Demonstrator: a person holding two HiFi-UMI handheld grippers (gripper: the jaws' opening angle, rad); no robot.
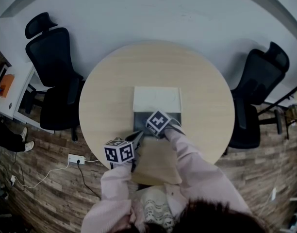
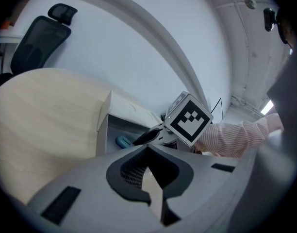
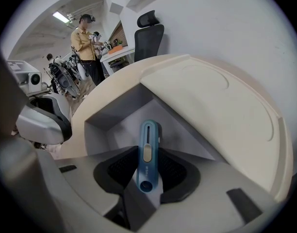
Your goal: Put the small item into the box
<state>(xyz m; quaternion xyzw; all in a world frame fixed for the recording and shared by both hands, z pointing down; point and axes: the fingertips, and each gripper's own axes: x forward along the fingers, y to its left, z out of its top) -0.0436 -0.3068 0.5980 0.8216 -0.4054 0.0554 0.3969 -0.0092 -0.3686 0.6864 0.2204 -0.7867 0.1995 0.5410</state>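
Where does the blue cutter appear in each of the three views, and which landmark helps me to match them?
Head view: not visible.
Left gripper view: the blue cutter is left of centre, one end showing inside the box.
Right gripper view: the cutter is low at centre, inside the box, between the open jaws.
Shared landmark: the box with its pale lid open.

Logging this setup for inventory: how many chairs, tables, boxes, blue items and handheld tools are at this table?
Chairs: 2
Table: 1
Box: 1
Blue item: 1
Tools: 2, left tool and right tool
Total: 7
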